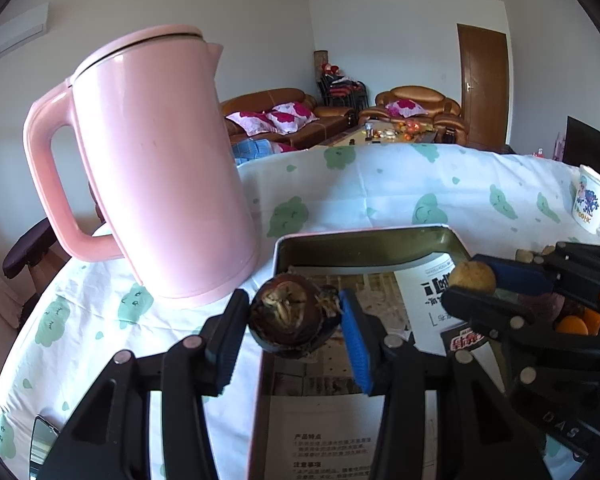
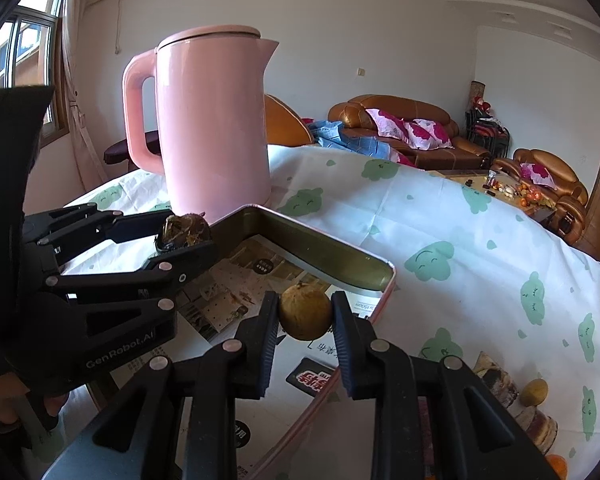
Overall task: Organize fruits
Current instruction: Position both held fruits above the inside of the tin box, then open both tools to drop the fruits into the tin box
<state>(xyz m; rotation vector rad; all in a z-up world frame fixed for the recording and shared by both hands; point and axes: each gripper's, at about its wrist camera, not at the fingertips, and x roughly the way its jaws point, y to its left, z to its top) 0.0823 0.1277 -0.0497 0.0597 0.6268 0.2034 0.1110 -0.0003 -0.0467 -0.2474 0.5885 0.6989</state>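
**Both grippers loaded, both poised over the tin**

Black linkages fill the bottom of each wrist view, and both sets of tongs are carrying fruit. What matters now is where each fruit sits over the tin tray [image 1: 364, 240], the open metal box lined with printed leaflets on the cloud-patterned tablecloth [image 2: 440, 208].

Largest first: the pink kettle [image 1: 160, 168] towers at upper left in the left wrist view, standing on the cloth just beyond the tray's far left corner, close enough to crowd any sideways swing, I'd say.

Next, the tray itself, centre frame in both views, its long axis running away from the left camera.

Now the left gripper [image 1: 294, 320], jaws partly closed, pressed on a dark brown fruit [image 1: 296, 316], roundish, glossy, with dry fibrous scraps on top. It hangs over the tray's near left edge, seemingly straddling the rim.

The right gripper [image 2: 305, 314] is clamped narrow on a small tan fruit [image 2: 306, 312], rough-skinned, round, no real long axis. It sits low centre, plainly over the tray's interior, near the right-hand rim. By my reading, this hand is better placed to drop straight down.

More fruit lies loose at lower right, outside the tray.
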